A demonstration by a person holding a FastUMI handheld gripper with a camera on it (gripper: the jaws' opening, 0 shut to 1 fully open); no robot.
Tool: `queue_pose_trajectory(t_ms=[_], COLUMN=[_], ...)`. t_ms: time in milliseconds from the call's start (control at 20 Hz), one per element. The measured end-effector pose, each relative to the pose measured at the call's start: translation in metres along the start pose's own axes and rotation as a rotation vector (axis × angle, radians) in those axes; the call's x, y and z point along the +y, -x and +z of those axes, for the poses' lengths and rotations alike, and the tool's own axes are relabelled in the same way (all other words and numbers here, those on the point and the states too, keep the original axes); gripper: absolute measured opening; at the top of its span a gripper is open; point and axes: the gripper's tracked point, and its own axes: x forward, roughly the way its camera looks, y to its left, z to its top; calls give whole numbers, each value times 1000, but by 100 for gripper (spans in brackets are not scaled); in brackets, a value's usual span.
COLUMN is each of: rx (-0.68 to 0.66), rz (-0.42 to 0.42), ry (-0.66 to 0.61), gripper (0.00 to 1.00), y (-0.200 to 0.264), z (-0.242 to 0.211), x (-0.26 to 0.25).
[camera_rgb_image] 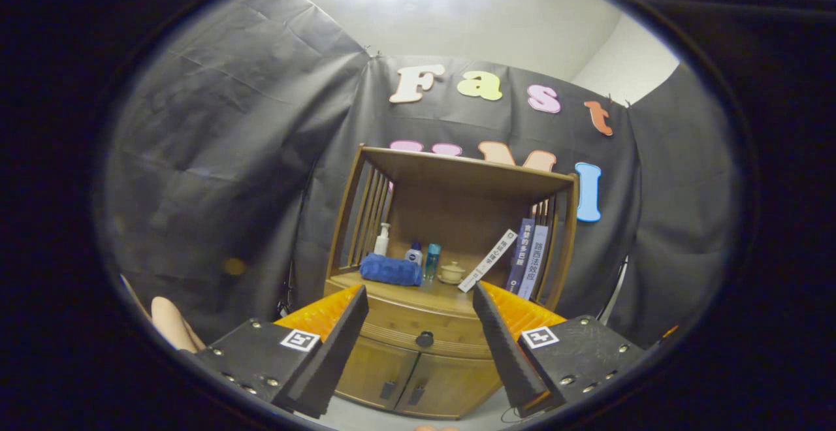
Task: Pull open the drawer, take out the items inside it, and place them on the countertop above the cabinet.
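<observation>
A wooden cabinet [418,352] stands ahead against the black cloth wall. Its drawer [405,323] is closed, with a dark round knob [424,339] at the front. The knob lies beyond my gripper [419,297], seen through the gap between the two fingers. My gripper is open, its orange-and-black fingers [339,326] spread wide with nothing between them. The countertop [418,297] above the drawer carries a folded blue towel [390,270], a white pump bottle [382,239], a small dark bottle [413,253], a teal bottle [432,260] and a small lidded pot [451,272].
Several books [522,258] lean at the countertop's right side, one white book [486,261] tilted. A wooden shelf roof [457,173] with slatted sides covers the countertop. Two cabinet doors [405,379] sit below the drawer. A person's hand [171,323] shows beside the left finger.
</observation>
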Motion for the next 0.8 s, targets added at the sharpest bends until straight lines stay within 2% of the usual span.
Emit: queue_pose_trajectory(t_ms=[200, 550, 800], rx=[25, 105, 271], rz=[-16, -64, -105], ry=[9, -27, -79], gripper=[97, 97, 97], y=[-33, -100, -146], z=[-29, -113, -196], x=[2, 8, -4])
